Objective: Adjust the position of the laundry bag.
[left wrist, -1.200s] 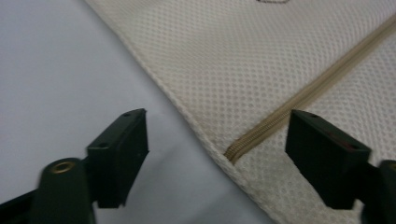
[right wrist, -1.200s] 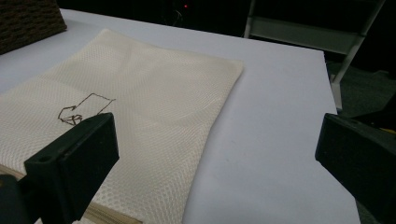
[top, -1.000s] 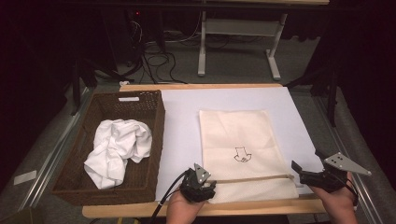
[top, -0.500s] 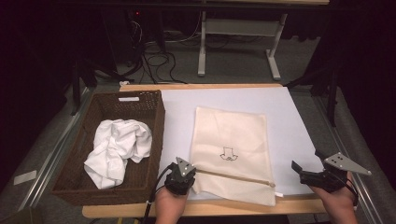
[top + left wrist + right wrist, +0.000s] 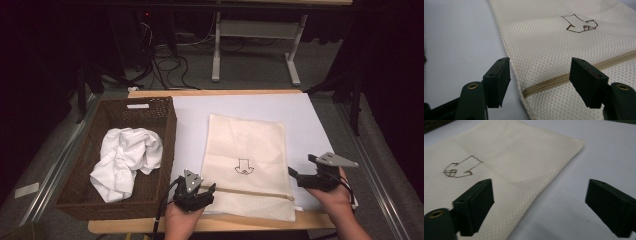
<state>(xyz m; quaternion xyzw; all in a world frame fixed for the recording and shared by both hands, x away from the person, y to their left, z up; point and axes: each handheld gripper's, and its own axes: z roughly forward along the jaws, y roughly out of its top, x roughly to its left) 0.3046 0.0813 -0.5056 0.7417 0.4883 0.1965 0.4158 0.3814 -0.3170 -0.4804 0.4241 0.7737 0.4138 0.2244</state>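
A cream mesh laundry bag with a small embroidered mark lies flat on the white sheet. Its tan zipper runs along the near edge. My left gripper sits at the bag's near left corner. Its jaws have just been opening, and in the left gripper view they stand apart over the zipper's end without pressing it. My right gripper is at the bag's right edge. Its jaws have just been closing a little but remain wide, with the bag's edge below them.
A dark wicker basket stands at the left of the table with a crumpled white cloth inside. The white sheet covers the table right of the basket. Beyond the far edge are cables and a desk frame.
The left gripper dragged the bag's near left corner leftward, then opened and let it go; the bag now lies flat. The right gripper moved left up to the bag's right edge.
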